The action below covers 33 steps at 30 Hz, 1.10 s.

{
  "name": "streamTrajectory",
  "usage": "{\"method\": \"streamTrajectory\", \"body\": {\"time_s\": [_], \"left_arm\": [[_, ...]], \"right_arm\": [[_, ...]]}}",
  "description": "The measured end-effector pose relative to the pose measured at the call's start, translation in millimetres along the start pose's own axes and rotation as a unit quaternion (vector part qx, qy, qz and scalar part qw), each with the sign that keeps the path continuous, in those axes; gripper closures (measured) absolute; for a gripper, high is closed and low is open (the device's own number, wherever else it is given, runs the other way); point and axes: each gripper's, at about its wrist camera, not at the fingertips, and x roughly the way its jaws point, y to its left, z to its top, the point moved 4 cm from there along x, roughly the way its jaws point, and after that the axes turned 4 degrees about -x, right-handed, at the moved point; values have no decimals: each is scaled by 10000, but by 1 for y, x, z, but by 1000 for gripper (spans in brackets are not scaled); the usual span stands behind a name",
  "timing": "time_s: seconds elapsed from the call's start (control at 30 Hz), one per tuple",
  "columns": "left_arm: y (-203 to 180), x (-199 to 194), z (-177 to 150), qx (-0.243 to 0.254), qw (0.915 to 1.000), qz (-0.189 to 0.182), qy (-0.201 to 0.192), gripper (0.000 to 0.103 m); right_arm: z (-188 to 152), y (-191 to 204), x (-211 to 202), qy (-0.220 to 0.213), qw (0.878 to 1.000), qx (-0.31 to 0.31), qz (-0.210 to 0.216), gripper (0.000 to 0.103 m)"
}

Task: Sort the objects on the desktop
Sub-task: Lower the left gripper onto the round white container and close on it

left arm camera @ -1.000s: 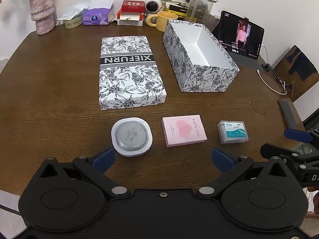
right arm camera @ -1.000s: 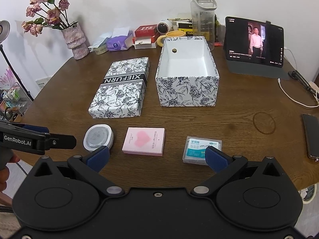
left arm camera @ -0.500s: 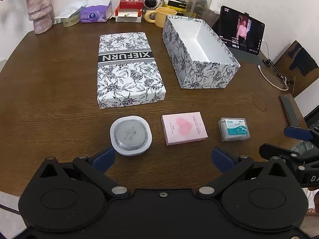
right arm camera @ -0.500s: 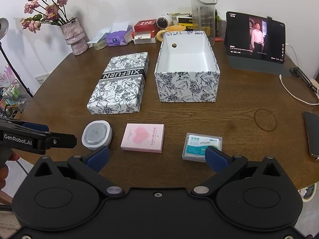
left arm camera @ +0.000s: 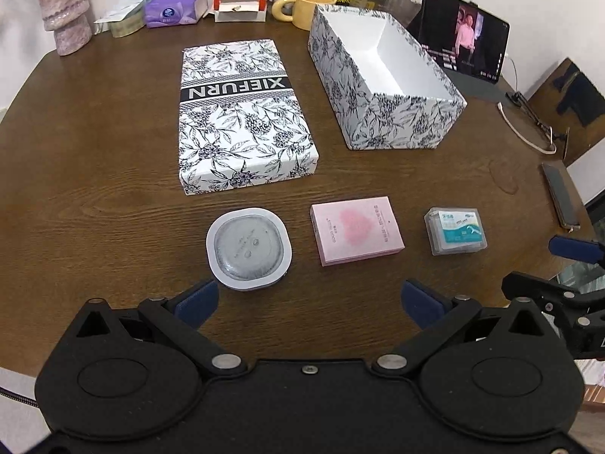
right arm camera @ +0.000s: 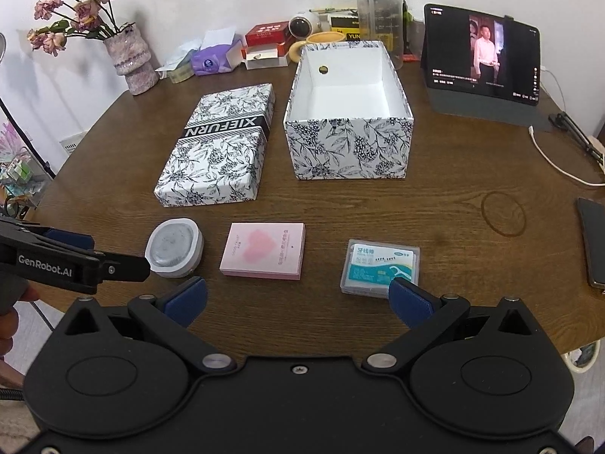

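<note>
Floss case [right arm camera: 380, 268] corner behind claw [right arm camera: 298, 297], possibly touching

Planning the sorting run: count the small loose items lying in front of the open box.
3, in a row on the table: white case at left, pink box in the middle, floss pack at right, nearest the right gripper. The open box looks empty.

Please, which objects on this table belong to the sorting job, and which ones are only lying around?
For the job: open floral box, its lid, round white case, pink box, clear floss-pick box.

Lying about: tablet, vase of flowers, tissue pack, yellow mug, phone.
</note>
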Motion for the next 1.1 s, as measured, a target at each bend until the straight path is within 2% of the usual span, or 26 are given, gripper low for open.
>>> {"method": "streamTrajectory", "body": {"time_s": [0.3, 0.53, 0.73, 1.1], "left_arm": [[5, 31, 16, -4, 9997, 46, 255, 0], [21, 69, 32, -174, 9977, 270, 602, 0], [35, 100, 43, -492, 9923, 502, 1019, 0], [54, 134, 46, -878, 9851, 487, 1397, 1]], "right_arm": [[-1, -8, 15, 156, 9998, 77, 1, 0], [-8, -6, 32, 375, 9991, 169, 66, 0], [-12, -9, 38, 420, 9986, 318, 49, 0], [-19, -16, 45, 528, 9969, 589, 25, 0]]}}
